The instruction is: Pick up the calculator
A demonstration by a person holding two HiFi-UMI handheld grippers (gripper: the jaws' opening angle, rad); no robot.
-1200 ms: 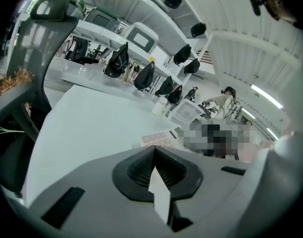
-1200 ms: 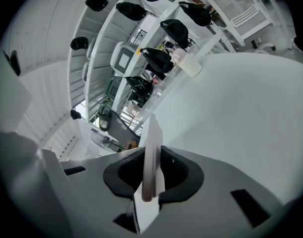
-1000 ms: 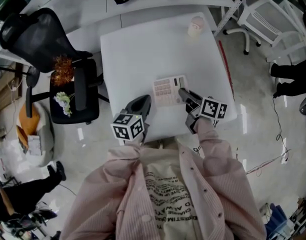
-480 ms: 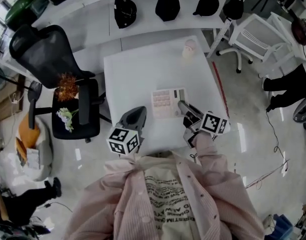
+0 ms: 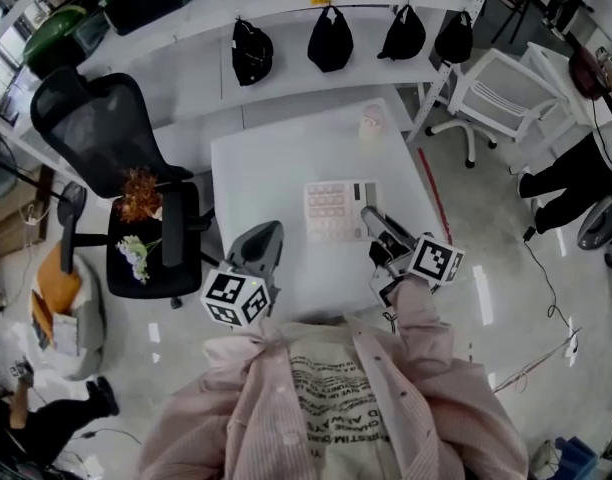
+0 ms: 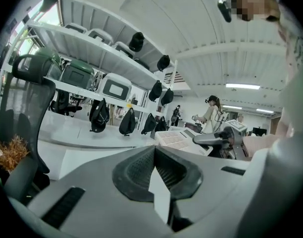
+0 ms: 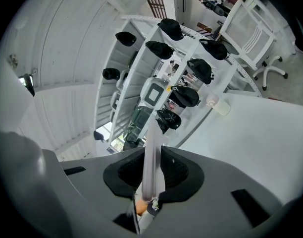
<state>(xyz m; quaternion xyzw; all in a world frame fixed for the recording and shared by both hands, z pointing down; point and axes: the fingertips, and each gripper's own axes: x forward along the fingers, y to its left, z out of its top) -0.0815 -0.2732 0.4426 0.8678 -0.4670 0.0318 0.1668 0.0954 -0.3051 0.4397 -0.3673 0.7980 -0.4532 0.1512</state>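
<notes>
The calculator point(image 5: 334, 210), white with pinkish keys, hangs flat above the white table point(image 5: 276, 158). My right gripper point(image 5: 368, 215) is shut on its right edge. In the right gripper view the calculator point(image 7: 152, 148) shows edge-on as a thin pale strip pinched between the dark pads of that gripper point(image 7: 152, 182). My left gripper point(image 5: 268, 232) hovers to the left of the calculator, apart from it and shut with nothing in it. The left gripper view has the left gripper point(image 6: 154, 150) in front, and the calculator point(image 6: 177, 139) further off to the right.
A small pale cup point(image 5: 371, 120) stands at the table's far right corner. A black office chair point(image 5: 101, 118) and a seat with flowers point(image 5: 136, 193) stand left of the table. Black bags point(image 5: 329, 38) hang on the shelf behind. A white chair point(image 5: 496, 73) stands at the right.
Both grippers have risen together, and the calculator has gone up with the right one. The table now looks farther below, and more of the shelf behind it shows.
</notes>
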